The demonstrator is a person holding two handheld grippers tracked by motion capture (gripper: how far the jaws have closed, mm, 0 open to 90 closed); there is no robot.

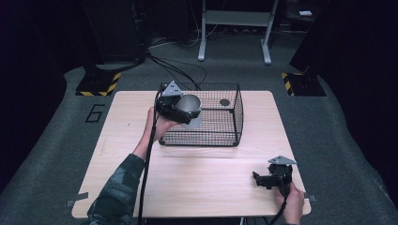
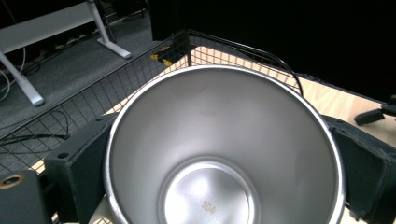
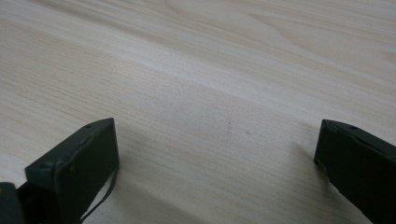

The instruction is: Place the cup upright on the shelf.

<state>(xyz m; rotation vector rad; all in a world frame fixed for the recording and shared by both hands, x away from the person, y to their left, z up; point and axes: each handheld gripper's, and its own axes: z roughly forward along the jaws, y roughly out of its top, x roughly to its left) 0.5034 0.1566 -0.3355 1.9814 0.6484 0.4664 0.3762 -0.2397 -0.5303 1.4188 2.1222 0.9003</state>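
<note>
In the high view the left gripper (image 1: 184,111) sits just left of the frame's centre, clamped on a steel cup (image 1: 190,108) that hangs at the left edge of the black wire basket (image 1: 232,119), which stands on the far middle of the wooden table (image 1: 197,183). The right gripper (image 1: 262,179) rests low near the lower right of the frame, well apart from the basket, with nothing between its spread jaws. In the left gripper view the steel cup (image 2: 224,149) takes up the middle and bottom, its mouth facing the camera, a black jaw pressed against each side, and the wire basket (image 2: 140,74) lies behind it toward the upper left. In the right gripper view the two jaws stand wide apart at the lower corners over bare wooden table (image 3: 210,93), holding nothing.
</note>
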